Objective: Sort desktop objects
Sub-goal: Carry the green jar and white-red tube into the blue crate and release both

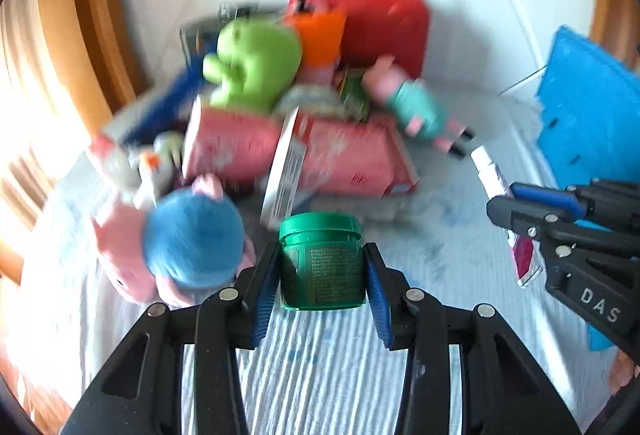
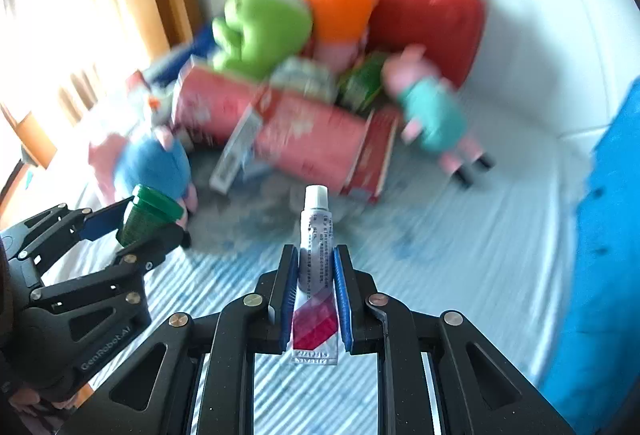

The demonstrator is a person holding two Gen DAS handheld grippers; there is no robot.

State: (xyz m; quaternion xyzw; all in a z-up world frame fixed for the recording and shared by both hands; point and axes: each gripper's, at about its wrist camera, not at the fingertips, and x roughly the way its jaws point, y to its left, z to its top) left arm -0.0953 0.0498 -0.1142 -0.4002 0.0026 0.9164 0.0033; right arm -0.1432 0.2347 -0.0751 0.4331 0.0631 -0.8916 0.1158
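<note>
A small green jar [image 1: 322,261] with a green lid is held upright between the blue pads of the left gripper [image 1: 322,291], whose jaws are clenched on its sides; in the right wrist view the same jar [image 2: 150,213] is seen tilted within the left gripper [image 2: 138,225] at lower left. A white tube [image 2: 316,271] with a white cap and a red-patterned lower end is clamped by the jaws of the right gripper [image 2: 316,299], its cap pointing away from the camera; in the left wrist view the tube [image 1: 502,203] is seen within the right gripper [image 1: 524,211] at the right edge. Both items are held above a striped white cloth [image 1: 320,363]. Behind them a blurred pile is shown: a green plush toy [image 1: 252,65], a red handbag [image 1: 372,23], pink cartons [image 1: 296,151], a pink plush figure in a teal dress [image 1: 416,105], and a pink plush figure in blue [image 1: 180,239]. A blue object [image 1: 588,107] is seen at right.
</note>
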